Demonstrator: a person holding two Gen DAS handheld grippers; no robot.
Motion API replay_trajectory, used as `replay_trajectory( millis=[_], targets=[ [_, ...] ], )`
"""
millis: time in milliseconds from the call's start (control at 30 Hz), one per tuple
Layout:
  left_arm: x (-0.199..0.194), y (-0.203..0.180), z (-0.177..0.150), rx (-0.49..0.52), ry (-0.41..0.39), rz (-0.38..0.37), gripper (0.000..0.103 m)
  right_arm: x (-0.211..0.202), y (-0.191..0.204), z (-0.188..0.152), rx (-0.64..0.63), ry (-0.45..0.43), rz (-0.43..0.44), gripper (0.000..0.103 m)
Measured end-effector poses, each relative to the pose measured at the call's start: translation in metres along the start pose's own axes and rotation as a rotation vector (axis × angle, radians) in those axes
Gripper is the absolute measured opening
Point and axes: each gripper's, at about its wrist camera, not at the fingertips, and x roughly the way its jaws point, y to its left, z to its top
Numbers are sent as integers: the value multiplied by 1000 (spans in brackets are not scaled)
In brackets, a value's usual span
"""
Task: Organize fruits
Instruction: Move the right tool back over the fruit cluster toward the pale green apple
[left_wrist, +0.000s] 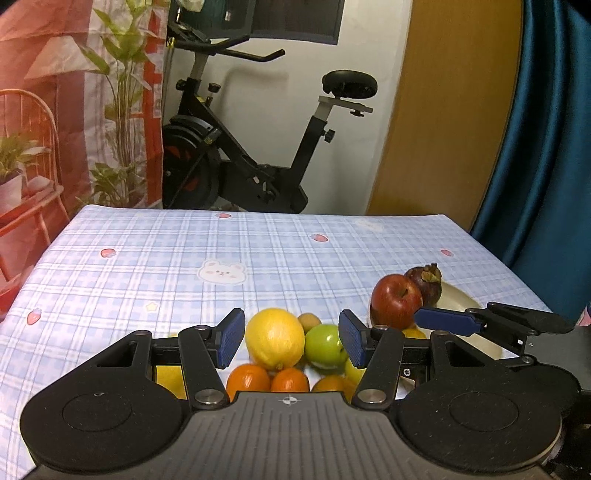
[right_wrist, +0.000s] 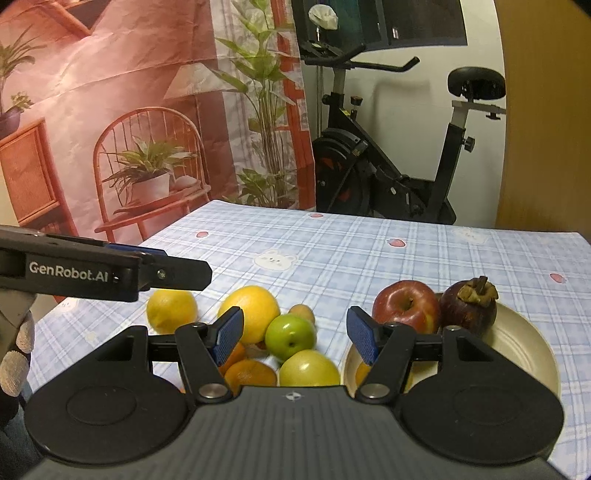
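Blue-checked tablecloth (right_wrist: 369, 258) printed with strawberries and bears, bearing loose fruit and one cream round plate (right_wrist: 524, 343).

Lower right of the right wrist view: plate holding a glossy red apple (right_wrist: 404, 304) touching a dark purple mangosteen (right_wrist: 469, 302); something orange at the near rim, mostly hidden. Lower centre: large yellow lemon (right_wrist: 255, 314), smaller yellow lemon (right_wrist: 171, 310) to its left, two round green fruits (right_wrist: 290, 338), orange tangerines (right_wrist: 249, 374), a small tan fruit (right_wrist: 303, 312) behind. Right gripper (right_wrist: 295, 336) with blue pads spread apart, grasping nothing, above the pile. Left gripper (left_wrist: 291, 339) likewise parted and empty, lemon and green fruit seen between its pads. Black exercise bike (left_wrist: 240, 147) behind the table.
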Motion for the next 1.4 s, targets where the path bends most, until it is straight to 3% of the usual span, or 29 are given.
replay_trajectory(
  millis=[400,867,1333,1400],
  targets=[
    [-9,6,-24,-48,-14,29,59,-10,5,-23,-4,-11,-4,65],
    [-8,19,-29,-103,-3,68,59,-7,-2,-33,18,4,4,65],
    [0,22,-34,-115,19,45,58,2,0,-40,-9,34,20,65],
    [1,23,-34,-117,22,44,58,3,-2,-37,-14,29,13,56]
  ],
)
